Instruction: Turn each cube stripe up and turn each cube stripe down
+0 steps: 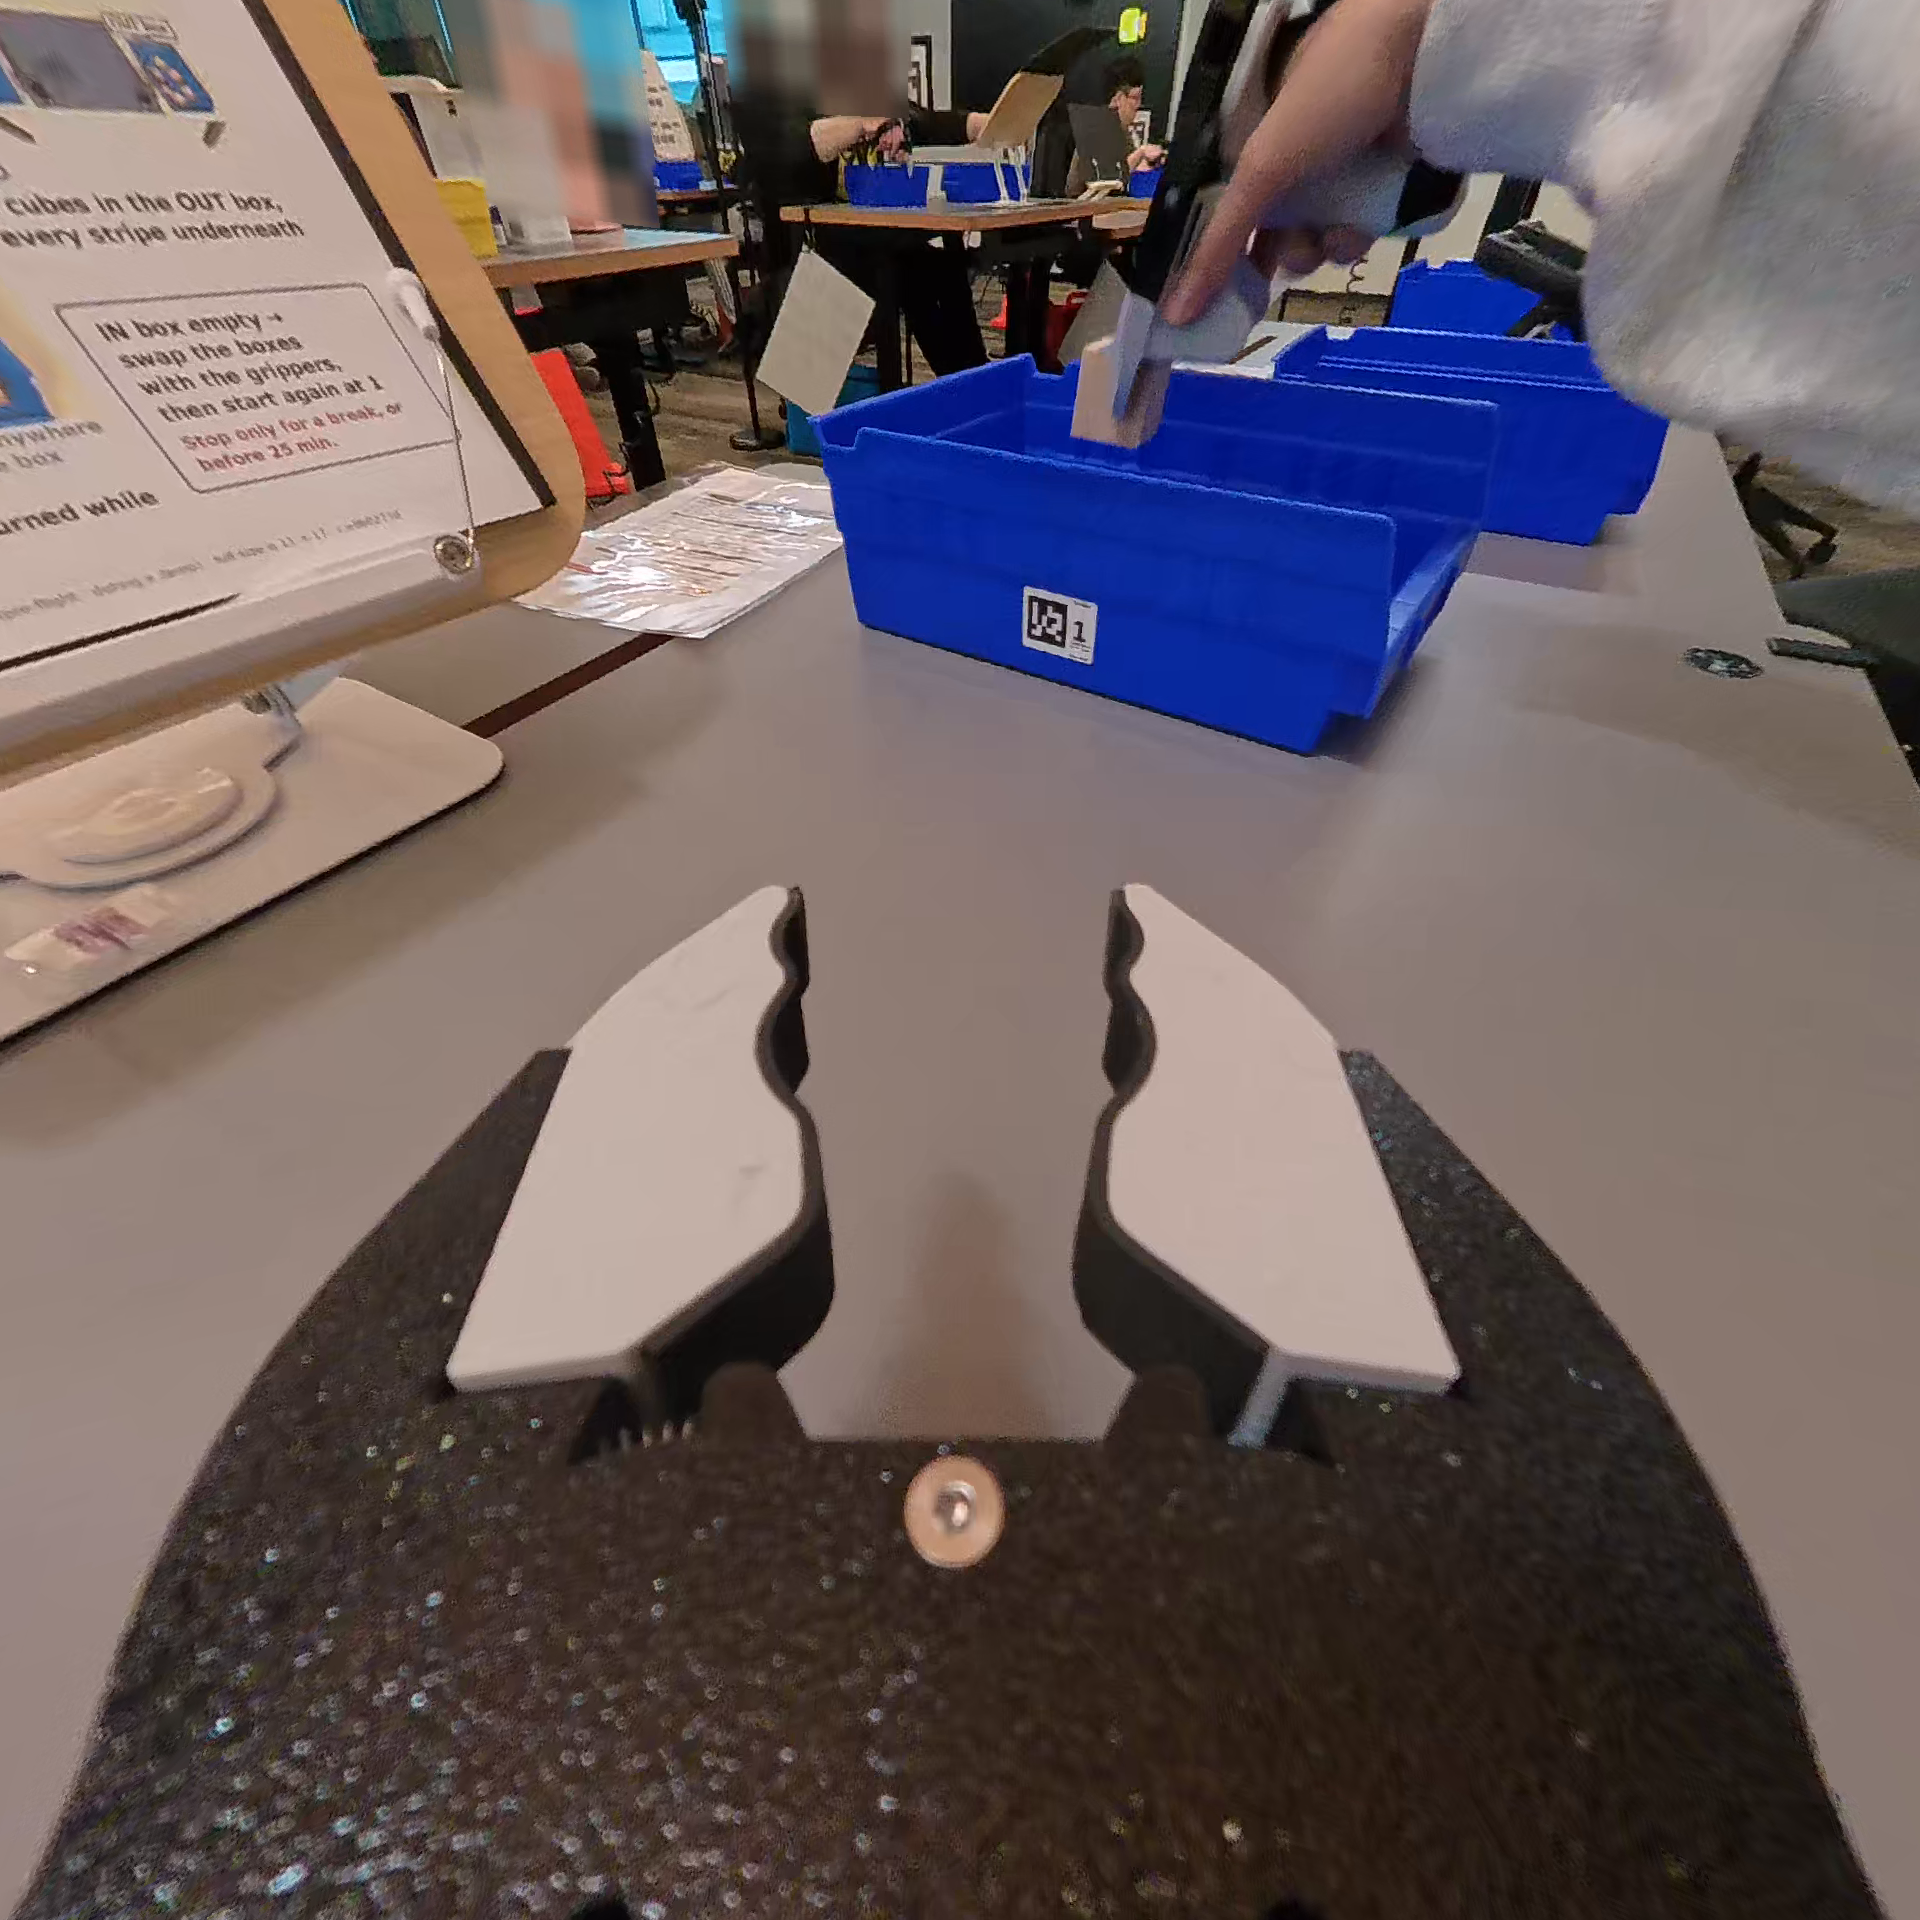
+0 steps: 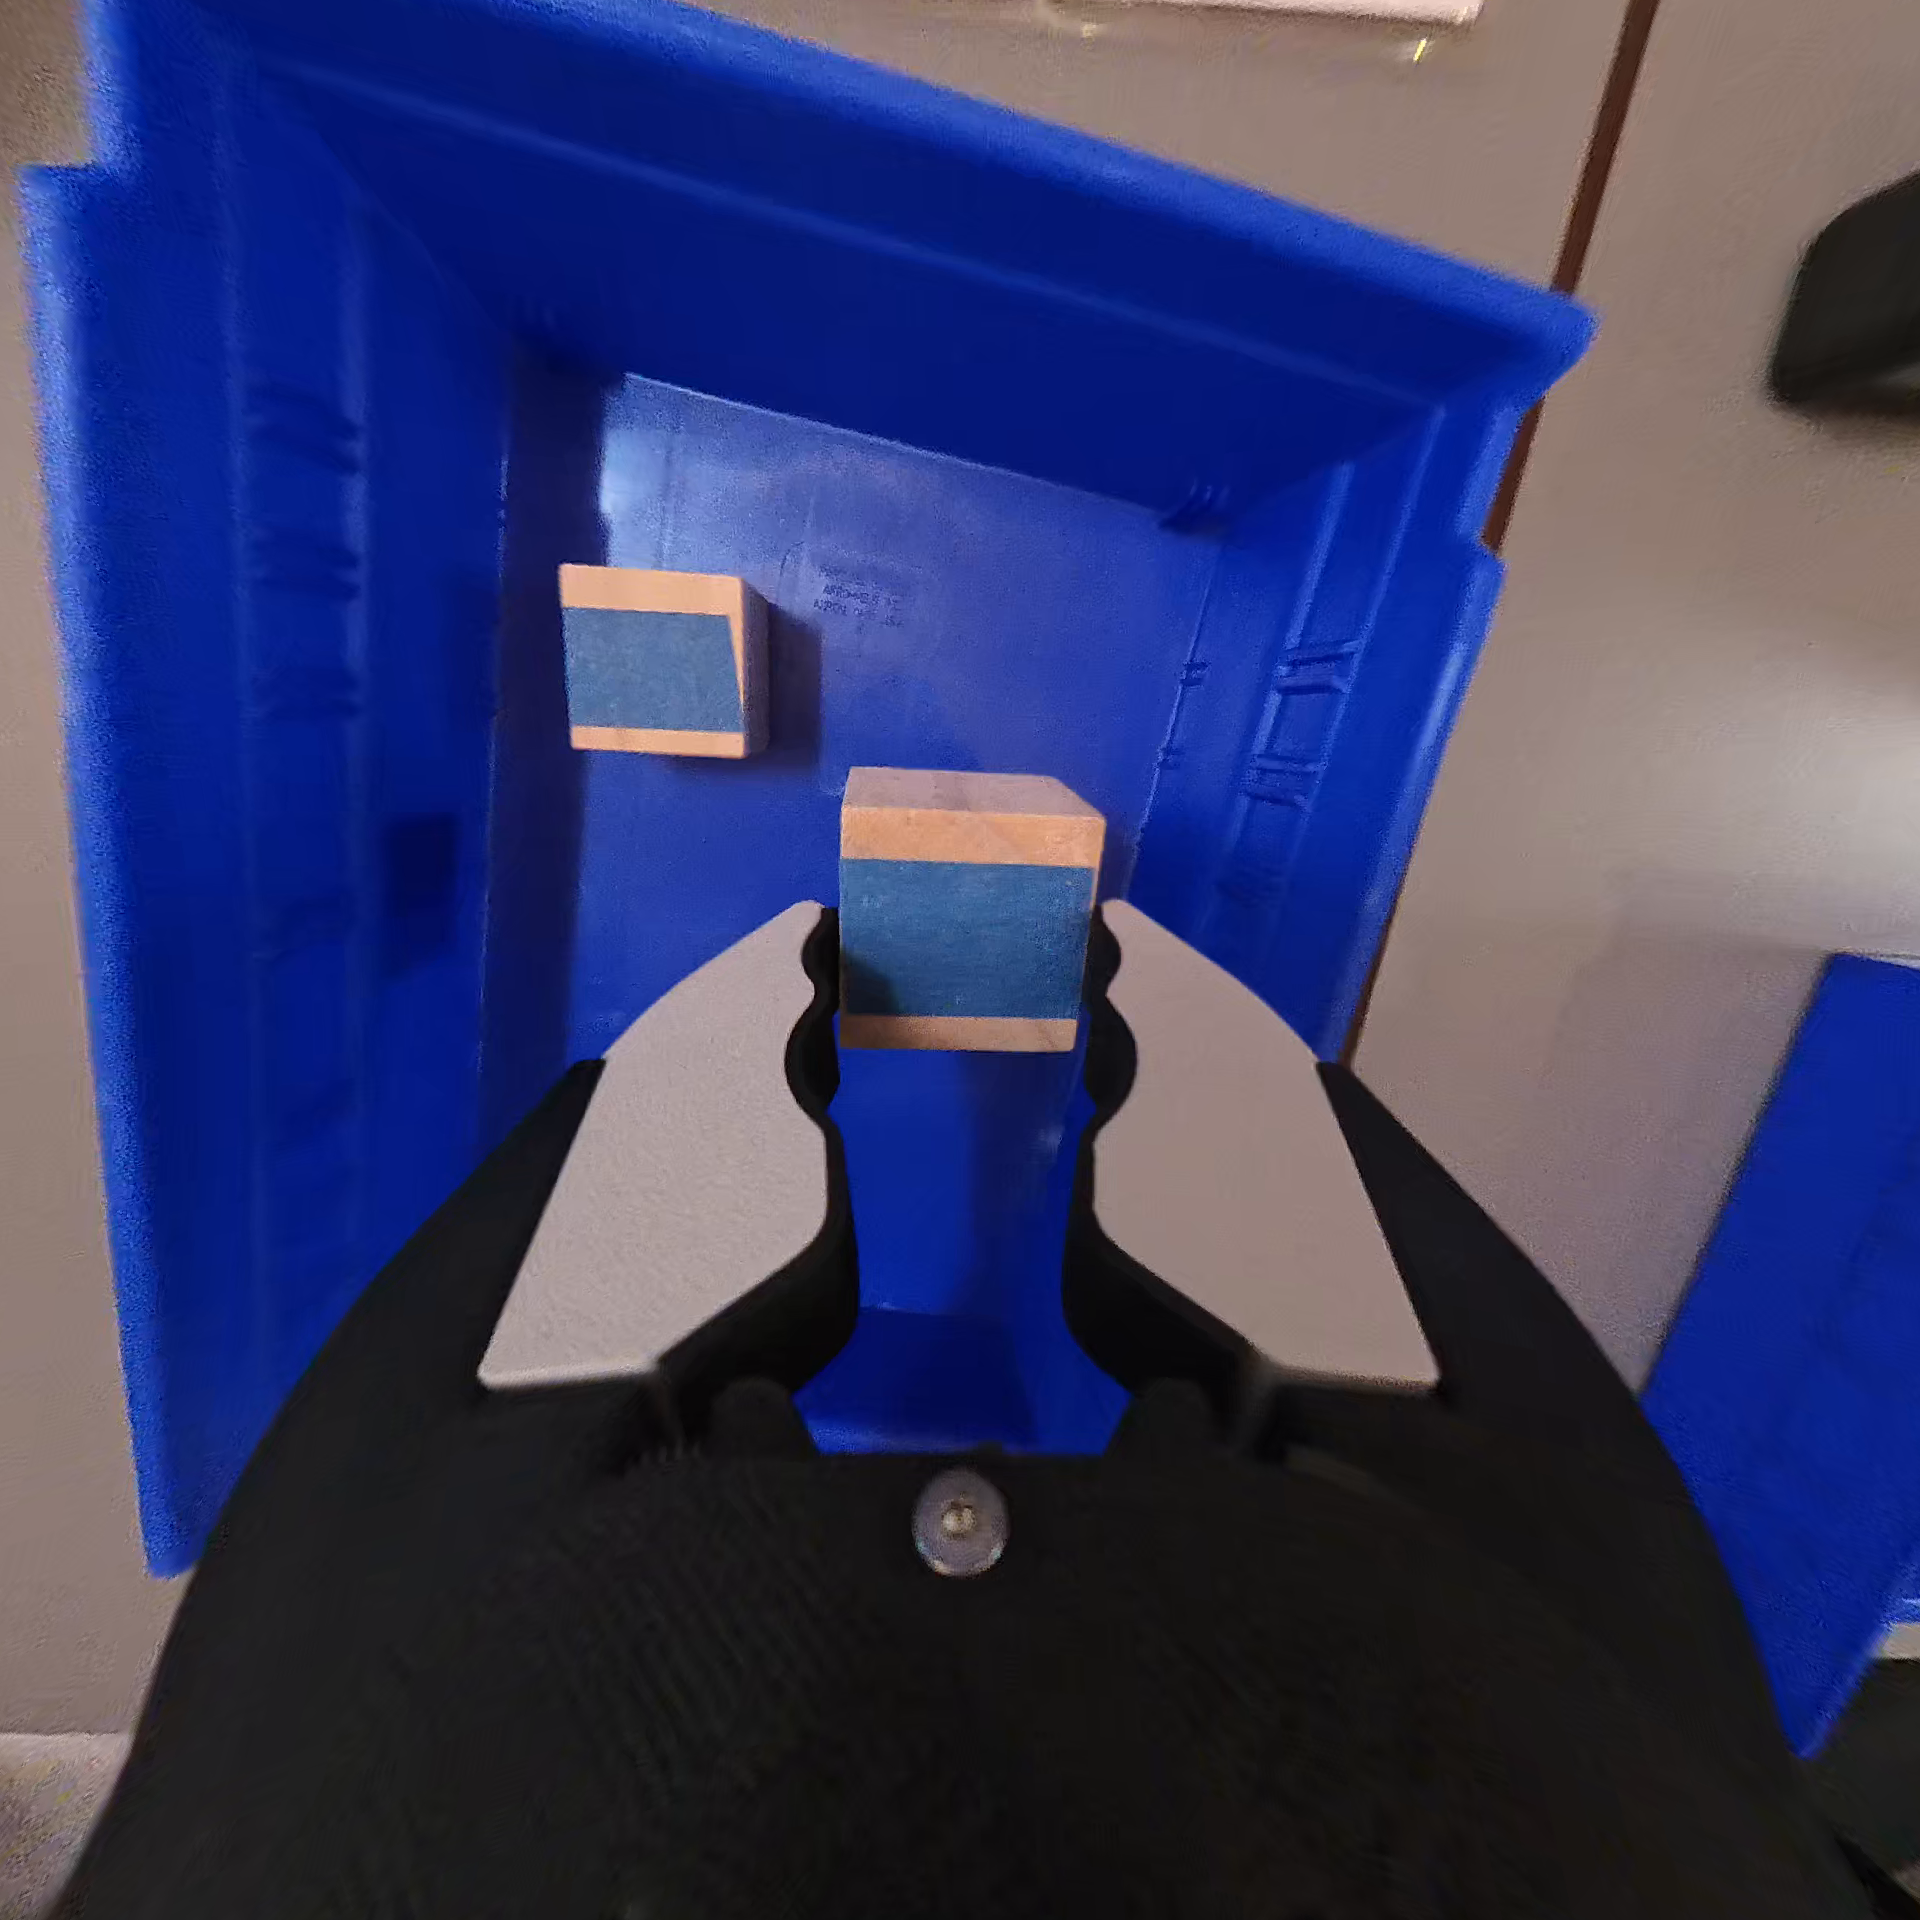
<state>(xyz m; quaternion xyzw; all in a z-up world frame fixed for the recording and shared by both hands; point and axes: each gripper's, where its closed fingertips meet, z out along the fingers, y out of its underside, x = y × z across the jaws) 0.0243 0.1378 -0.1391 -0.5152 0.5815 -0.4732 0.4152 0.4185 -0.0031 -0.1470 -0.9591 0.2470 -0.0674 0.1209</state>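
Note:
My right gripper (image 2: 964,914) points down into a blue bin (image 2: 312,623) and is shut on a wooden cube (image 2: 966,914), whose blue stripe faces the camera. A second wooden cube (image 2: 660,665) lies on the bin floor to the left, stripe up. In the left wrist view the right gripper (image 1: 1127,400) holds that cube (image 1: 1096,400) just above the rim of the same bin (image 1: 1143,582), gripped by a hand in a white sleeve. My left gripper (image 1: 956,914) is open and empty, low over the grey table (image 1: 1039,810), well short of the bin.
A second blue bin (image 1: 1538,436) stands behind the first; its corner shows in the right wrist view (image 2: 1808,1351). An instruction board on a white stand (image 1: 208,416) is at the left, with laminated papers (image 1: 696,551) beside it. Other tables and people are far behind.

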